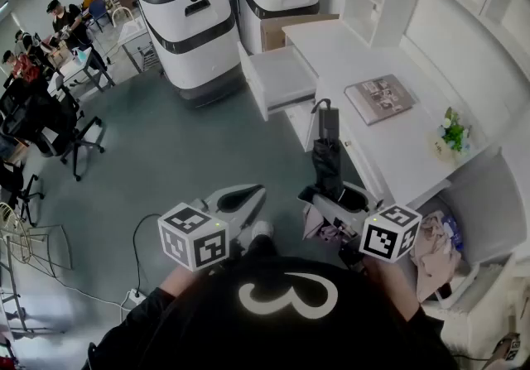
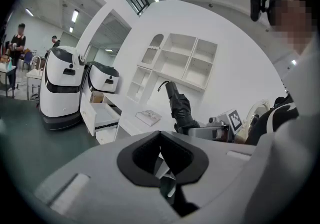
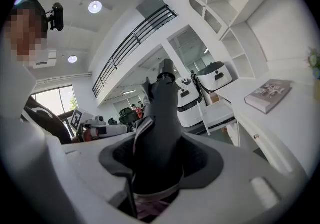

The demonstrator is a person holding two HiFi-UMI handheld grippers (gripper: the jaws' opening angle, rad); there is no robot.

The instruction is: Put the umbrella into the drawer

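A folded black umbrella [image 1: 327, 153] stands almost upright with its curved handle on top, in front of the white desk. My right gripper [image 1: 331, 199] is shut on its lower part. In the right gripper view the umbrella [image 3: 160, 128] fills the space between the jaws of the right gripper [image 3: 160, 157]. The white drawer [image 1: 281, 79] stands pulled open beyond it, at the desk's left end, and also shows as drawer [image 2: 102, 115] and drawer [image 3: 217, 113]. My left gripper [image 1: 240, 199] hangs to the left of the umbrella, its jaw tips together on nothing; it shows as left gripper [image 2: 161, 155], with the umbrella [image 2: 180, 107] beyond.
A book [image 1: 378, 98] and a small potted plant [image 1: 453, 130] lie on the desk [image 1: 397, 157]. Two large white machines [image 1: 186, 25] stand behind the drawer. Cloth [image 1: 431, 248] sits in a low shelf at right. Office chairs [image 1: 79, 136] and people are at the far left.
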